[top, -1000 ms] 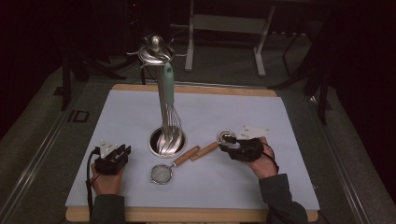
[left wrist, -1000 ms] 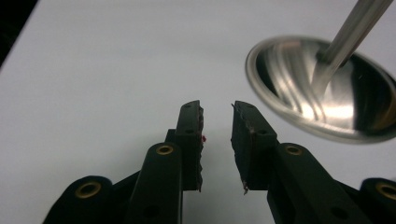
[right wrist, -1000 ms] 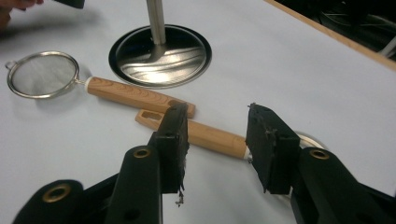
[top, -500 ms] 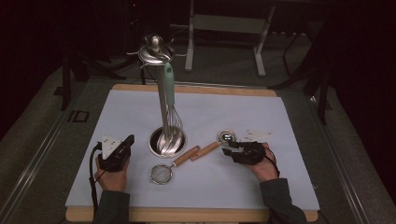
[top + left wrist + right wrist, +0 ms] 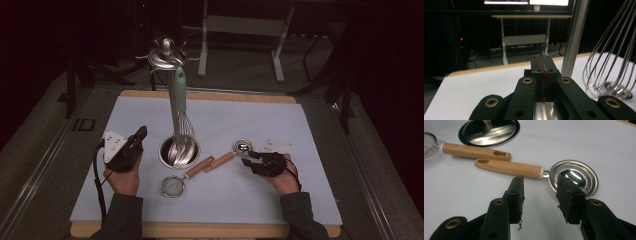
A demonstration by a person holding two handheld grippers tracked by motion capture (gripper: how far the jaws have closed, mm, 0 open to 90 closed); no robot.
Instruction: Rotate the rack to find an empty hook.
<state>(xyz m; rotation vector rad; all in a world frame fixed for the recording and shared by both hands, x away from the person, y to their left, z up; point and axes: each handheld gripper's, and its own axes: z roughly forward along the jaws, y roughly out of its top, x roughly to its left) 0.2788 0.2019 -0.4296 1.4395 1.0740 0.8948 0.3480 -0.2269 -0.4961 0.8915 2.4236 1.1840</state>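
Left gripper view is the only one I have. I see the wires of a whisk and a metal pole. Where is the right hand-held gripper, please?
Observer: The right hand-held gripper is low over the white mat. Its jaws are open and empty, and it points at a ladle with a wooden handle.
Operator: Is another tool near that ladle?
Observer: Yes, a small strainer lies next to it. Their wooden handles lie side by side.
Operator: What holds the whisk?
Observer: The whisk hangs by its green handle from the top of a stand. Its wires reach down to the stand's round steel base.
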